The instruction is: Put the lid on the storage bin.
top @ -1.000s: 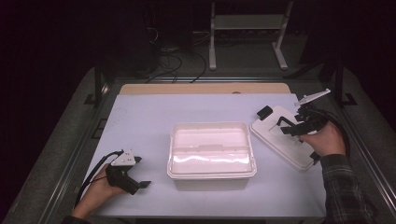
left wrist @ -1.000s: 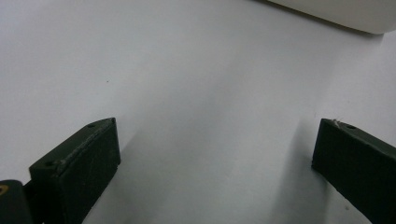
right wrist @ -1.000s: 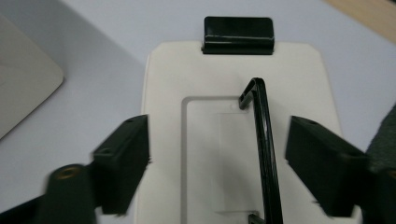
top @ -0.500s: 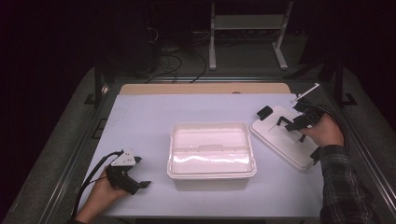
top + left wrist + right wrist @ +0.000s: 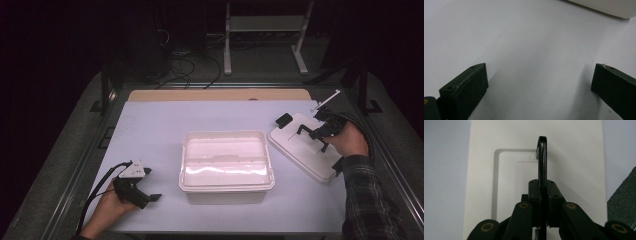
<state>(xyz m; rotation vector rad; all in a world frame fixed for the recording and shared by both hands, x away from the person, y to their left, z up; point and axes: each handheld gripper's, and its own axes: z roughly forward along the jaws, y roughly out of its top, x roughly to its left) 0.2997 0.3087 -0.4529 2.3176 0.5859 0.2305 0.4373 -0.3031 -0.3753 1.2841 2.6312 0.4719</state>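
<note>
Two pairs of tongs work at opposite ends of a white worktop (image 5: pixel 160 125), with an open white container (image 5: pixel 226 161) lying near the centre between them. The right tongs (image 5: pixel 324 131) hang over the container's detached lid (image 5: pixel 305 150), which lies flat on the worktop to the right of the container, close beside it and turned at an angle to it. In the right gripper view these tongs (image 5: pixel 542 186) are clamped together on a thin black flat piece (image 5: pixel 542 157), seen edge-on, that stands up between the jaws over the lid's recessed panel (image 5: pixel 516 170); what the piece is cannot be told. A small black object (image 5: pixel 283 120) rests at the lid's far-left corner. Keeping the lid apart from the container leaves the tub open for access, and it gives a clear flat surface beneath the held piece, probably the spot where the piece is meant to go or has come from. The right hand (image 5: pixel 347 142) reaches in from the near right, its plaid sleeve (image 5: pixel 367 200) angled toward the lid and the wrist raised above it.

The left tongs (image 5: pixel 137 186) lie low at the near-left corner, well apart from the container, with the left hand (image 5: pixel 107 210) behind them. In the left gripper view the jaws stand wide apart over bare worktop (image 5: pixel 529 50) with nothing between them, a parked, waiting posture, judging by the distance from the work.
</note>
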